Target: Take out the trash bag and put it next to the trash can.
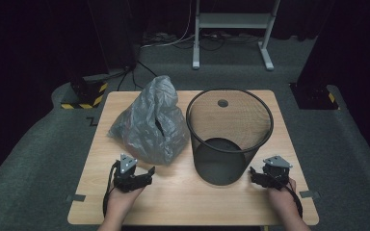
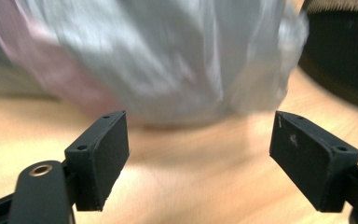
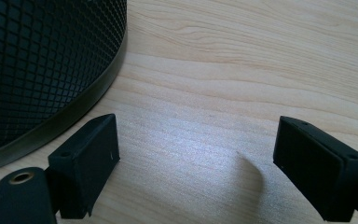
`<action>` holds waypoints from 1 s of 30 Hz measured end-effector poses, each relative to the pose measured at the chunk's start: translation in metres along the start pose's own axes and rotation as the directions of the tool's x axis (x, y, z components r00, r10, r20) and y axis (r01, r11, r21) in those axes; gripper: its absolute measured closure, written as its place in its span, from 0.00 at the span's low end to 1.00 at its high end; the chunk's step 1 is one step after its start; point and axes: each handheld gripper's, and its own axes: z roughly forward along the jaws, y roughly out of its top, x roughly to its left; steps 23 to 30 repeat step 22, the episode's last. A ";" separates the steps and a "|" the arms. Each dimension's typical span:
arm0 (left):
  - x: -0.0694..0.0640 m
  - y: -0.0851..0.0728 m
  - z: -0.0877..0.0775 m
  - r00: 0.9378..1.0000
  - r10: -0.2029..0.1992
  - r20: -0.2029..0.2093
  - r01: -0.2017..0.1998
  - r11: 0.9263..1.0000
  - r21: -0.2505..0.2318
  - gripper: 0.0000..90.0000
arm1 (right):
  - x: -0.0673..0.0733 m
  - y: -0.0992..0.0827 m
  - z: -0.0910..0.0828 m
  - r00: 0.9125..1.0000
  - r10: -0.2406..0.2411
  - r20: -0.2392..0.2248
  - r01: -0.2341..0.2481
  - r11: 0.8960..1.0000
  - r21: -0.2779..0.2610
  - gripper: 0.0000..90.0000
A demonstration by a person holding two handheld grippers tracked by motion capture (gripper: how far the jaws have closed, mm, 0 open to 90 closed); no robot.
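A crumpled grey plastic bag (image 1: 149, 122) stands on the wooden table (image 1: 183, 202), left of a black mesh wastebasket (image 1: 229, 134) that is upright and open at the top. My left gripper (image 1: 147, 175) rests low on the table just in front of the bag, jaws wide apart with nothing between them. In the left gripper view the bag (image 2: 168, 56) looms blurred just beyond the gripper (image 2: 200, 135), and the basket (image 2: 340, 51) shows at the right. My right gripper (image 1: 254, 175) lies at the basket's right front, open over bare wood. In the right gripper view the gripper (image 3: 198, 140) has the basket's base (image 3: 32, 65) at its left.
A white metal stand (image 1: 231, 29) and loose cables lie on the grey floor beyond the table. A post base with yellow-black stripes (image 1: 84, 96) sits at the table's far left corner. Dark curtains close off the back. Bare wood runs along the table's front edge.
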 end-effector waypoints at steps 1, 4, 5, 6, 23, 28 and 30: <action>-0.001 -0.009 0.005 1.000 0.004 -0.004 -0.004 1.000 0.025 0.21 | 0.000 0.000 0.000 1.000 0.001 -0.002 -0.001 1.000 0.001 0.16; -0.003 -0.016 0.009 1.000 0.015 -0.012 -0.014 0.999 0.047 0.21 | -0.001 0.000 0.000 1.000 0.007 -0.004 -0.007 1.000 0.004 0.16; -0.004 -0.019 0.013 0.999 0.029 -0.023 -0.027 0.998 0.060 0.20 | -0.001 0.000 0.001 1.000 0.013 -0.011 -0.013 1.000 0.006 0.16; -0.004 -0.019 0.013 0.999 0.029 -0.023 -0.027 0.998 0.060 0.20 | -0.001 0.000 0.001 1.000 0.013 -0.011 -0.013 1.000 0.006 0.16; -0.001 -0.031 0.026 0.999 0.021 -0.033 -0.017 0.993 0.114 0.17 | -0.002 0.001 0.001 1.000 0.028 -0.011 -0.028 0.999 0.015 0.14; -0.001 -0.031 0.026 0.999 0.021 -0.033 -0.017 0.993 0.114 0.17 | -0.002 0.001 0.001 1.000 0.028 -0.011 -0.028 0.999 0.015 0.14; -0.001 -0.031 0.026 0.999 0.021 -0.033 -0.017 0.993 0.114 0.17 | -0.002 0.001 0.001 1.000 0.028 -0.011 -0.028 0.999 0.015 0.14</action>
